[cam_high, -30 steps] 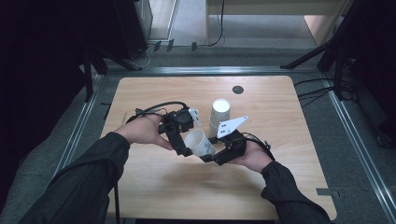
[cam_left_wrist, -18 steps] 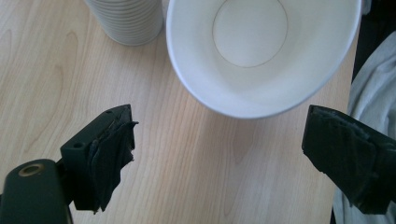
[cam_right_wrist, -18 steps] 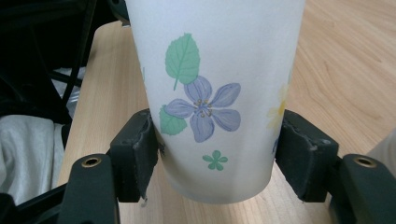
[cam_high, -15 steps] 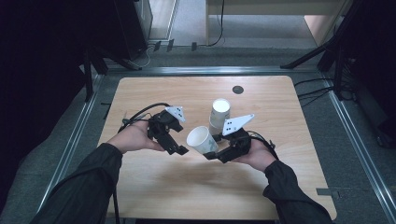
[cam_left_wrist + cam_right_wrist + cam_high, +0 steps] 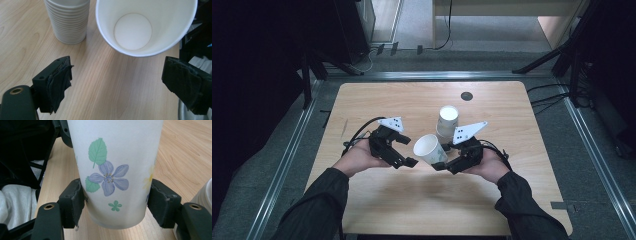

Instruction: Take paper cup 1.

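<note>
My right gripper (image 5: 438,163) is shut on a white paper cup (image 5: 429,149) printed with flowers and leaves, gripping it near its base (image 5: 117,217). The cup is tilted, its mouth turned toward my left gripper (image 5: 408,151), which stands open a short way to its left with nothing between its jaws. In the left gripper view I look straight into the empty cup (image 5: 140,27), with both black pads (image 5: 60,82) held apart below it. A stack of white paper cups (image 5: 447,122) stands upright on the table just behind the held cup, also seen as the stack (image 5: 67,22).
The wooden table (image 5: 377,210) has a dark round grommet (image 5: 467,96) near its far edge. Cables trail from both grippers. A metal frame runs around the table, with dark equipment and stands beyond it.
My left gripper has drawn away leftward from the cup and sunk a little; it had been up against the cup's mouth. The right gripper keeps hold of the cup, almost unmoved.
</note>
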The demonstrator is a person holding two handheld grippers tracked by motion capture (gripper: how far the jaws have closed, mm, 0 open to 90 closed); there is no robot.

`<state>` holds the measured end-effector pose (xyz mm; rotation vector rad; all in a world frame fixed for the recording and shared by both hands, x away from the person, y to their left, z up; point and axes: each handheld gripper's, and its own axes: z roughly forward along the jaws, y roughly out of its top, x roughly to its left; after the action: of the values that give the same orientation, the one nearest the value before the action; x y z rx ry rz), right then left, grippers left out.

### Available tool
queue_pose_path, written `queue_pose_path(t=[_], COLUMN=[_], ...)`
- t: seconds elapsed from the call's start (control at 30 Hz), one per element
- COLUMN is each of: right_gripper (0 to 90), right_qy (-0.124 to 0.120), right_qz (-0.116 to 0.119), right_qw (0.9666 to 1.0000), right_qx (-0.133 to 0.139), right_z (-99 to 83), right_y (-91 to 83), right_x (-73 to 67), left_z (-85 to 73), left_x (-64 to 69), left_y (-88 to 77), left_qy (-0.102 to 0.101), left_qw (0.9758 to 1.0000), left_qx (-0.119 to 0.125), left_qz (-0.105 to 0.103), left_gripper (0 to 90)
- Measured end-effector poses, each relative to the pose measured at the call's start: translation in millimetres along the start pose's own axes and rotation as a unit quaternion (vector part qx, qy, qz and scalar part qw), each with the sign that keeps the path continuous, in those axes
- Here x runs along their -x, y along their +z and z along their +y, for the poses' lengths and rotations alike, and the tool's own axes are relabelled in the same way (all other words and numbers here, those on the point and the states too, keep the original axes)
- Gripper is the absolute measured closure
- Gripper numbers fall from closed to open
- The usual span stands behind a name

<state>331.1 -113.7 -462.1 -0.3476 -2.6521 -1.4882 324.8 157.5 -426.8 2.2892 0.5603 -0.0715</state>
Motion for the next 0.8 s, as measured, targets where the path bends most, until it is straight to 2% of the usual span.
queue_pose_path(t=[0.13, 0.3, 0.47, 0.6, 0.8], right_gripper=[34.8, 34.8, 34.8, 34.8, 34.8], right_qy=[0.001, -0.001, 0.000, 0.001, 0.000], right_qz=[0.001, 0.007, 0.012, 0.018, 0.022], right_qw=[1.0000, 1.0000, 0.9999, 0.9998, 0.9997], right_qx=[0.001, -0.001, -0.003, -0.005, -0.008], right_z=[-0.1, -0.6, -1.4, -1.8, -2.5], right_y=[-0.3, 0.7, 2.1, 4.0, 7.1], right_x=[0.2, 0.0, 0.1, -0.7, -1.0], left_z=[-3.7, -13.1, -17.0, -17.2, -15.1], left_x=[1.0, 0.9, 2.6, 5.0, 7.2], left_y=[1.5, 7.2, 10.2, 11.3, 15.2], left_qy=[-0.006, -0.030, -0.033, -0.034, -0.032], left_qw=[0.9998, 0.9978, 0.9968, 0.9947, 0.9940], left_qx=[0.019, 0.056, 0.073, 0.095, 0.102], left_qz=[-0.003, -0.016, -0.012, -0.020, -0.024], left_gripper=[9.5, 9.5, 9.5, 9.6, 9.7])
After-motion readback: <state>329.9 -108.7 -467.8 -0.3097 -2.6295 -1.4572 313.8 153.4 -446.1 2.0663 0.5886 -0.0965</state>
